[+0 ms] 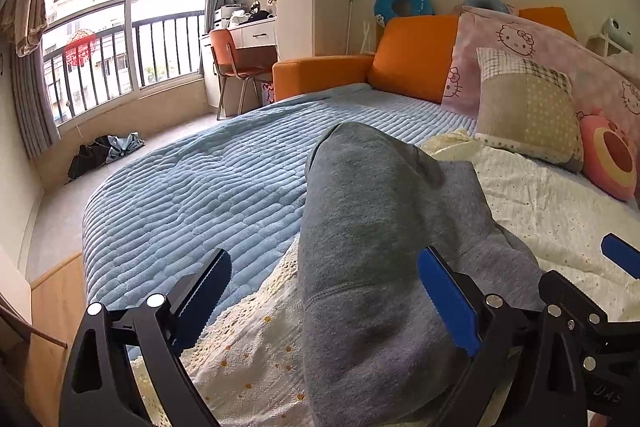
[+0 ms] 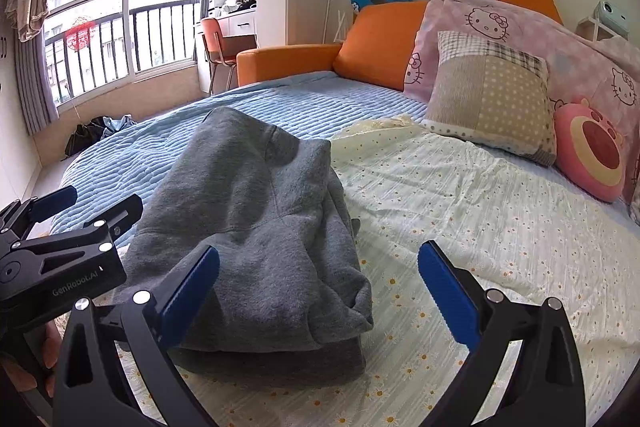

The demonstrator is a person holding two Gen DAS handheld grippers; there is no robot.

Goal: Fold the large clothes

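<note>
Grey fleece garment [image 2: 260, 227], folded into a thick, uneven bundle of several layers, with a seamed upper layer draped over a flatter bottom layer. It is laid on the daisy-print sheet [image 2: 480, 227], along that sheet's left edge, its far end raised into a rounded hump [image 1: 360, 155]
</note>
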